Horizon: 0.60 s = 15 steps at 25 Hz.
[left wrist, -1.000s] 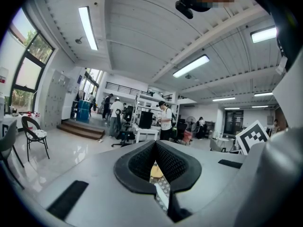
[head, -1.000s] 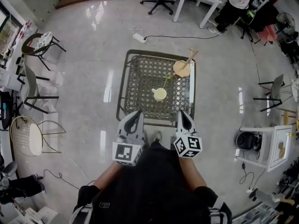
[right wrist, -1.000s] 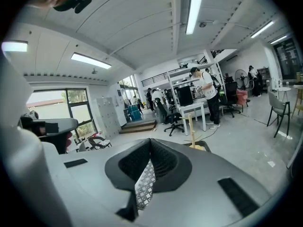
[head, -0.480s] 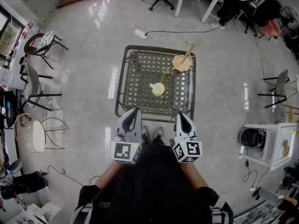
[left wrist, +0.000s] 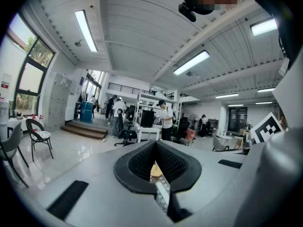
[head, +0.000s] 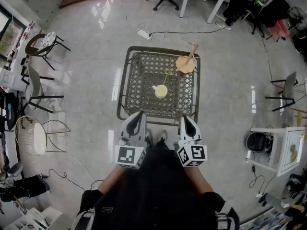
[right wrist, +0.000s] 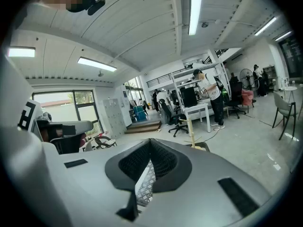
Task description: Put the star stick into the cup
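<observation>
The floor (head: 86, 80) is super glossy, polished stone by the look of it, with light glare all over. The table (head: 123, 80) has a dark metal frame and a matt woven lattice top. The cup (head: 161, 91) looks smooth and pale. There's a bare wood disc (head: 185, 64) at the table's far right. The left gripper (head: 140, 115) and right gripper (head: 185, 117) are matt grey plastic, and their black pads (left wrist: 142, 162) are rough and knurled.

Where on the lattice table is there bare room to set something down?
Free: the left half of the table, from its left rim to the cup, and the near strip between cup and near rim. Crowded: the far right corner, where a wooden piece sits and the star stick slants from the cup toward it.
</observation>
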Available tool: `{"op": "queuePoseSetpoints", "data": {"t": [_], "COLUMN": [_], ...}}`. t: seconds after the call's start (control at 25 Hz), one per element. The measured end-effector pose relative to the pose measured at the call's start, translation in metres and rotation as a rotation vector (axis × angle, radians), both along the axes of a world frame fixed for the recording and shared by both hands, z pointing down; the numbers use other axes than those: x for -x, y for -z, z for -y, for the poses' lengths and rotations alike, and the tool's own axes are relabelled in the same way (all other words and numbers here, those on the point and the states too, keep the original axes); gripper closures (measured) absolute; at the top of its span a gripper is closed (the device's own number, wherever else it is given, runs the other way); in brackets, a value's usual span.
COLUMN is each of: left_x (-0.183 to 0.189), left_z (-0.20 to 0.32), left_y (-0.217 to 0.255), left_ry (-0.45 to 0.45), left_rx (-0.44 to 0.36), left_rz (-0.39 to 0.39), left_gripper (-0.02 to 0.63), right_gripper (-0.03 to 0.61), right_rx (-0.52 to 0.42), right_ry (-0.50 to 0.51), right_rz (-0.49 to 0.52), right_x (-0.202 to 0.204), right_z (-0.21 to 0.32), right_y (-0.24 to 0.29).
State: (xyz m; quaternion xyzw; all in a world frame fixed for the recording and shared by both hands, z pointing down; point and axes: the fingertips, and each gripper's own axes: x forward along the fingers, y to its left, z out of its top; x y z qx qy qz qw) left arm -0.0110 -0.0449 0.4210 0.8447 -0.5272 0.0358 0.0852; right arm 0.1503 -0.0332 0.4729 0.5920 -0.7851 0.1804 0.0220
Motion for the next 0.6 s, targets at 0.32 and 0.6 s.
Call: {"op": "queuePoseSetpoints", "data": {"t": [0.32,0.6], "left_x": [-0.0029,-0.0043], "left_z": [-0.0005,0.0005], "left_y": [-0.0004,-0.0004], "left_ry": [-0.001,-0.003], "left_rx": [-0.006,-0.003], "left_rz": [0.0,0.001], "left_gripper": [0.598,0.598], "right_gripper": [0.568,0.568], "right_rx": [0.005,0.001], "right_ry": [0.014,0.019], "right_rz": [0.003,0.008], "right_x": [0.0013,0.0011], "right_z": [0.0001,0.002], "right_y": [-0.0035,-0.0028]}}
